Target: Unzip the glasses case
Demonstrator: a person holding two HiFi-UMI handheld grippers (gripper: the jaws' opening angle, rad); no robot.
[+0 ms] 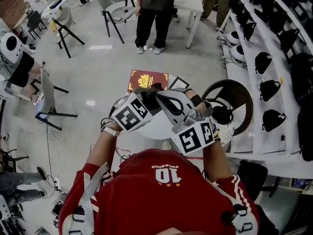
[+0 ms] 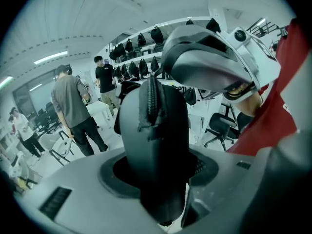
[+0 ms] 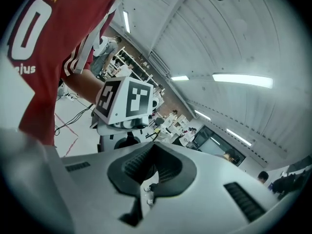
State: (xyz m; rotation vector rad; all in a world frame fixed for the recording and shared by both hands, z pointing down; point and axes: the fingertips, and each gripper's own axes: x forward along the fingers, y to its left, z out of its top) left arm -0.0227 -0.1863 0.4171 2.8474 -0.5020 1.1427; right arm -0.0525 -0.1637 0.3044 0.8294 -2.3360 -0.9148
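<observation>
A dark glasses case (image 2: 155,130) stands upright between the jaws of my left gripper (image 2: 156,172), which is shut on its lower half. Its zipper (image 2: 151,99) runs down the edge facing the camera, with a ragged spot partway down. My right gripper (image 2: 170,62) hovers just above and behind the top of the case. In the right gripper view its jaws (image 3: 152,150) meet at the tips and nothing shows between them. In the head view both grippers meet in front of the chest, the left (image 1: 152,98) and the right (image 1: 165,101), with the case (image 1: 147,94) between them.
A small round white table (image 1: 151,129) lies below the grippers, with a red book (image 1: 147,79) on the floor beyond it. A dark round stool (image 1: 234,94) and white shelves of black bags (image 1: 274,82) are at the right. People (image 1: 155,13) and chairs stand farther off.
</observation>
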